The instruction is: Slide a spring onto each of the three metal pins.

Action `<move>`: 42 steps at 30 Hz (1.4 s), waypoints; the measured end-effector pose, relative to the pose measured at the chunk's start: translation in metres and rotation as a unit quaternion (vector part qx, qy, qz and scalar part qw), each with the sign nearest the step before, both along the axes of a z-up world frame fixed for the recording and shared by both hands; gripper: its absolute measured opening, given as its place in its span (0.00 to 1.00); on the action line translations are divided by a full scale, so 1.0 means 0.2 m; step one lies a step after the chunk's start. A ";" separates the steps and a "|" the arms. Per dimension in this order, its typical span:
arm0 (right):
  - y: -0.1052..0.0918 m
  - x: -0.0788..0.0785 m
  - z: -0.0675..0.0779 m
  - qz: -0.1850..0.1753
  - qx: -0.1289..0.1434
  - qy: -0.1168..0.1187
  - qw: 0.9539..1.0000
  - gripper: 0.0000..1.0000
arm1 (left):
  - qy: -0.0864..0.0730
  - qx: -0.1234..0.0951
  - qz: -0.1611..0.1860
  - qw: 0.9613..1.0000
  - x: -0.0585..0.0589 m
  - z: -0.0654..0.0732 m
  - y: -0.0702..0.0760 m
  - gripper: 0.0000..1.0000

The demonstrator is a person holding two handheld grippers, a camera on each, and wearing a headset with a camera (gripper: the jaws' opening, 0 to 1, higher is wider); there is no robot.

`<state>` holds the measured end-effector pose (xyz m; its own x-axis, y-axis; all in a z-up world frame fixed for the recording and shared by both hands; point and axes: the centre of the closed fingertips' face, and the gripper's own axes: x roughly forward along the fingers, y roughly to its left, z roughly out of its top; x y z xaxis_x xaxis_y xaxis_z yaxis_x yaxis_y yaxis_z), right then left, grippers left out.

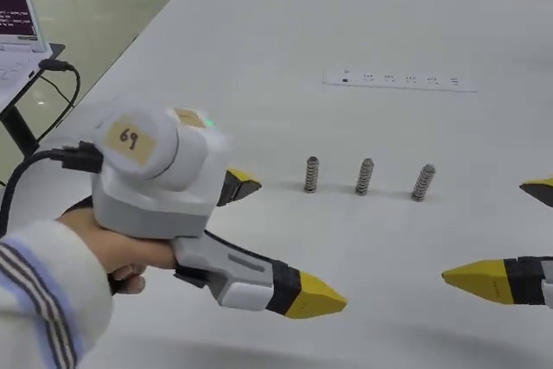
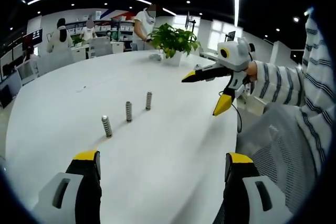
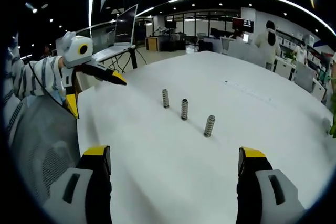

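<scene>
Three grey coil springs stand upright in a row on the white table: left point(image 1: 312, 174), middle point(image 1: 365, 176), right point(image 1: 422, 182). In the left gripper view the nearest spring point(image 2: 107, 126) shows a shiny metal tip at its top. My left gripper point(image 1: 281, 239), held in a hand, hovers left of and nearer than the row, open and empty. At the right edge my right gripper point(image 1: 505, 235) is also open and empty. In each gripper view the yellow-tipped jaws stand wide apart, the left gripper point(image 2: 163, 161) and the right gripper point(image 3: 175, 154) both aimed at the row.
A white power strip point(image 1: 399, 80) lies on the table beyond the springs. A laptop point(image 1: 17, 6) and a black cable point(image 1: 60, 75) are off the table's left edge. A potted plant point(image 2: 173, 40) stands at the table's far end, with people in the office behind.
</scene>
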<state>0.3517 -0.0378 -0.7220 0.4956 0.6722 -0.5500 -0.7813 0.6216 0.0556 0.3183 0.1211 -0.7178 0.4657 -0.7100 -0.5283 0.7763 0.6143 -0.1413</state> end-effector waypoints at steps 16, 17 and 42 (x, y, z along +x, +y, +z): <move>-0.05 -0.11 -0.05 -0.063 0.009 -0.006 0.998 1.00 | 0.019 -0.022 0.061 0.998 -0.03 -0.03 0.13 0.96; -0.06 -0.12 -0.06 -0.066 0.005 -0.003 0.998 1.00 | 0.021 -0.019 0.064 0.998 -0.04 -0.04 0.14 0.96; -0.07 -0.20 -0.10 -0.078 -0.037 -0.004 0.996 1.00 | 0.042 0.000 0.073 0.996 -0.09 -0.13 0.15 0.96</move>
